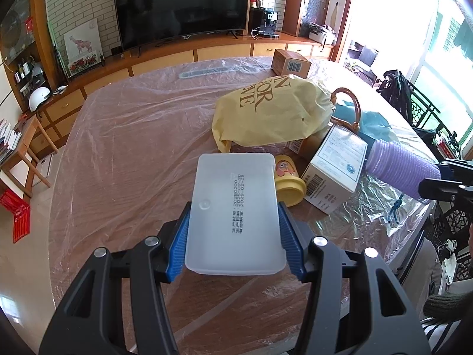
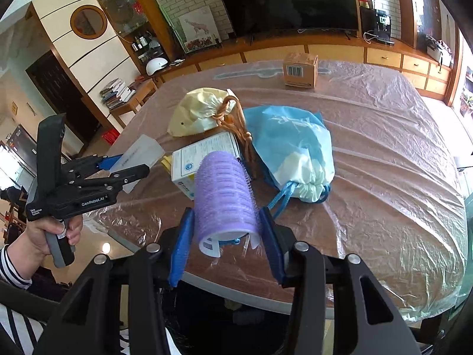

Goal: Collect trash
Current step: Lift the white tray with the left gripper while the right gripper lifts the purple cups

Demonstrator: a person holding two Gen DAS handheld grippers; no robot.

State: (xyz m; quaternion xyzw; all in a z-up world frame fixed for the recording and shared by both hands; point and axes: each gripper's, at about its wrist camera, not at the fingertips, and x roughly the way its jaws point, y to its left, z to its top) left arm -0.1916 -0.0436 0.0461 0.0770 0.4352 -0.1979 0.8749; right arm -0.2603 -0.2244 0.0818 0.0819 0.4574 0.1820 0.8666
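Gripping a translucent white plastic box [image 1: 235, 213], the left gripper [image 1: 234, 238] held it between its blue pads [image 1: 179, 242], one pad pressed on each long side, above the near part of the table [image 1: 124, 153], which was covered with clear plastic film. The right gripper [image 2: 226, 238] was clamped on a purple hair roller [image 2: 226, 195], with a pad on either side of it, and the roller stood out over the near edge of the table. On the table beyond the roller lay a white carton [image 2: 204, 159] with printed text, and just left of that carton a yellow cup [image 1: 288, 179] stood. A pale yellow drawstring bag [image 1: 272, 112] lay farther back, a blue drawstring bag [image 2: 292, 145] to its right, and a brown cardboard box [image 2: 300, 69] at the far side. A hand [image 2: 44, 233] in a striped sleeve held the left gripper's handle.
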